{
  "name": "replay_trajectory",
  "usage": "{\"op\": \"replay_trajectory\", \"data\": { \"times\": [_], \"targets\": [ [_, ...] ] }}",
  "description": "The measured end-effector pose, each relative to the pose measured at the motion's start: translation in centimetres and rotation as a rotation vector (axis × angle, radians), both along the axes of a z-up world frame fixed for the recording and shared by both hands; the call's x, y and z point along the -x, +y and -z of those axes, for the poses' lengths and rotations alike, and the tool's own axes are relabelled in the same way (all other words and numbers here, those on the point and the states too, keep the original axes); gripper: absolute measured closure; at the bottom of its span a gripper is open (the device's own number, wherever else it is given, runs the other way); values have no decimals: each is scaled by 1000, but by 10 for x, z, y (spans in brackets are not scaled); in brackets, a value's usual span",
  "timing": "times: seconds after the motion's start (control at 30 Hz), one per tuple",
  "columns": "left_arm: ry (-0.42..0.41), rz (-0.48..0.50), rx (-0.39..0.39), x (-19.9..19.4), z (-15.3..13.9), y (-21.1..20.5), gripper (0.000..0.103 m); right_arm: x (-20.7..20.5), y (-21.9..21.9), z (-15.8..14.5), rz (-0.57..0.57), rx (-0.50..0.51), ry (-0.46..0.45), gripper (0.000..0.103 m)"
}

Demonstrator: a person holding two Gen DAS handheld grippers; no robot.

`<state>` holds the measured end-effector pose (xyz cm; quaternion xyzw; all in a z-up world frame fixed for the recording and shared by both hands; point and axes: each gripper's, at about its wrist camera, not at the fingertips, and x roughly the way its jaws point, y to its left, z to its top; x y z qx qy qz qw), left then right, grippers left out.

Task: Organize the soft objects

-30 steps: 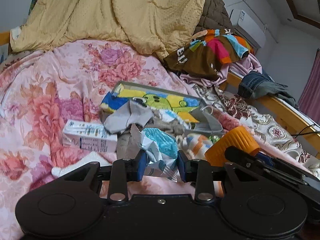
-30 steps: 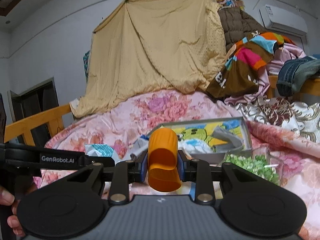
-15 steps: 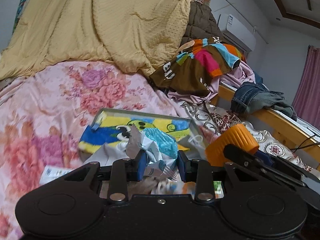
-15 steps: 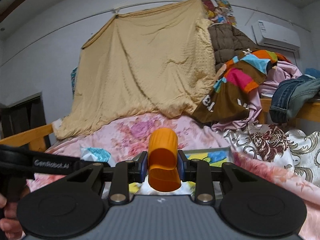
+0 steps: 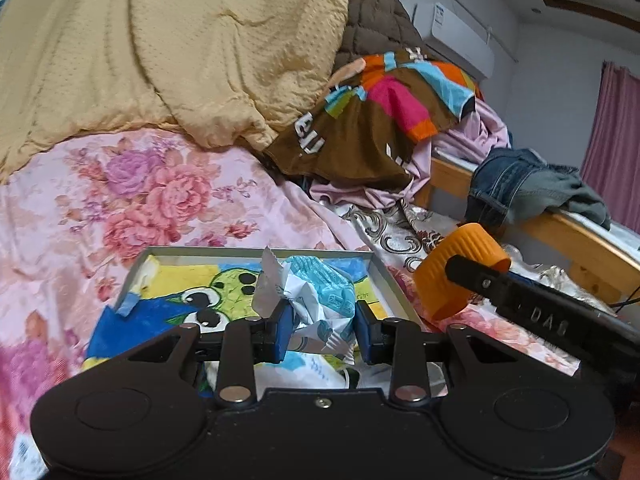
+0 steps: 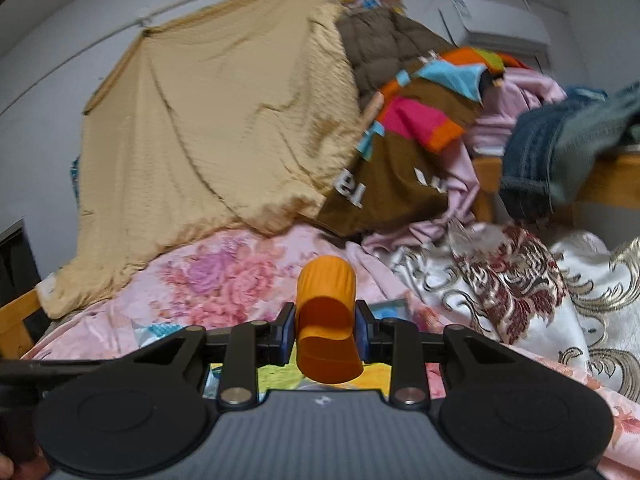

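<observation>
The left gripper (image 5: 320, 330) still clamps the crumpled wrapper (image 5: 316, 300), now above the cartoon tray (image 5: 390, 280); the white carton has left view. The right gripper (image 6: 325, 330) keeps pinching the orange cup (image 6: 326, 312), nearer the tray's right edge.

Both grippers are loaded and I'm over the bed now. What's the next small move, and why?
Probably lower the left gripper a little and release the crumpled blue-and-white wrapper into the cartoon-printed tray. The wrapper is clamped right above the tray's open floor, while the right gripper, shut on the orange cup, sits nearer the tray's edge.
</observation>
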<state>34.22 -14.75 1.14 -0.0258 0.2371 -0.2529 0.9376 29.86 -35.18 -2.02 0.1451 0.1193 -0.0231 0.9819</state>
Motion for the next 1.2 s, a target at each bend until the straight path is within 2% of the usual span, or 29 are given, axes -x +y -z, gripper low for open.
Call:
{"op": "replay_trajectory", "data": {
  "times": [0.17, 0.33, 0.83, 1.2],
  "targets": [
    [25, 3, -43, -30, 16, -20, 68, -22, -16, 15, -18, -90, 73, 71],
    [79, -14, -52, -50, 29, -29, 68, -37, -24, 29, -51, -178, 135, 70],
    [229, -111, -49, -74, 53, -25, 68, -53, -12, 46, -113, -241, 220, 64],
    [240, -137, -58, -71, 60, -15, 61, -56, -13, 52, -87, -242, 265, 55]
  ]
}}
